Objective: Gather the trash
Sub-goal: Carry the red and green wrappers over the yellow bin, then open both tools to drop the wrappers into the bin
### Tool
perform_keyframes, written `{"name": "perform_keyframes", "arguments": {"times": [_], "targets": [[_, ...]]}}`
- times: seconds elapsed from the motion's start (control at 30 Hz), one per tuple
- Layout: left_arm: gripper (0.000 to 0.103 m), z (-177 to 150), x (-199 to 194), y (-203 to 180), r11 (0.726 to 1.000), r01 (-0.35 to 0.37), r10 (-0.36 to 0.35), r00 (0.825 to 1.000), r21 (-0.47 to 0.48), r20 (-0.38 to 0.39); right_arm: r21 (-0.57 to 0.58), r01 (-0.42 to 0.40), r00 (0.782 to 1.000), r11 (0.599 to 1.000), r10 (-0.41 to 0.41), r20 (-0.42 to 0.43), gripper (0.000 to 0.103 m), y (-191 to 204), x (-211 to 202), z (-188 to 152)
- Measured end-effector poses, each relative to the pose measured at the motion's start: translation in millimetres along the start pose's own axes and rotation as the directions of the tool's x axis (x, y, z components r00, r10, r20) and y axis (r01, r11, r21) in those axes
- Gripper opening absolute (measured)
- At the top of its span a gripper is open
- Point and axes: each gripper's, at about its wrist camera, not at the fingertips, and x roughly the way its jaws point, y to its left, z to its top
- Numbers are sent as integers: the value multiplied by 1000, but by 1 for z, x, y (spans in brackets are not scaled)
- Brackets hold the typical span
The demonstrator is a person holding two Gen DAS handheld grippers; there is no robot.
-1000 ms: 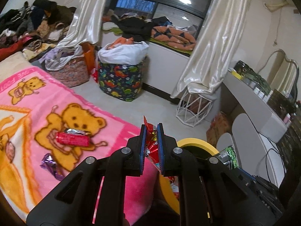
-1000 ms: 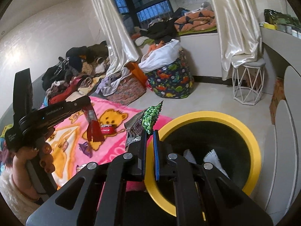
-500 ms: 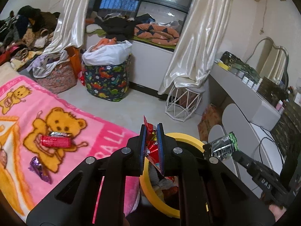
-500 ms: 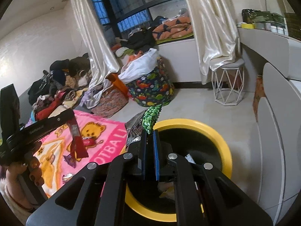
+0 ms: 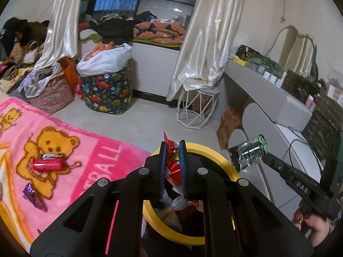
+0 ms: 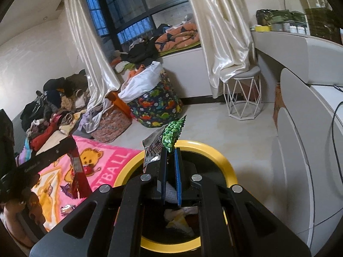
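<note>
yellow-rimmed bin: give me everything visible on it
The bin is round, with a thick, glossy yellow rim that looks like plastic and a dark interior. It stands upright on the pale floor, beside the pink blanket. Crumpled white and yellowish scraps already lie inside. The left gripper holds a red wrapper and the right gripper a green wrapper above its opening; neither visibly touches the bin.

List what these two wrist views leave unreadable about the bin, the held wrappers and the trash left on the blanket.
- Yellow-rimmed bin: both views, gripper bodies cover much of the inside; fill level unclear.
- Red wrapper in left gripper: lower part hidden between fingers; print illegible.
- Green wrapper in right gripper: label too small.
- Pink blanket: cut by left edge, so remaining trash beyond the red packet and purple wrapper is uncountable.
</note>
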Motion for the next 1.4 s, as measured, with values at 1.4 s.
{"name": "perform_keyframes", "arguments": {"times": [1.4], "targets": [[7,-40,84,-45,987,141,-121,965,73,-231,78,35,992,996,-25,-123,10,-39,36,-22]]}}
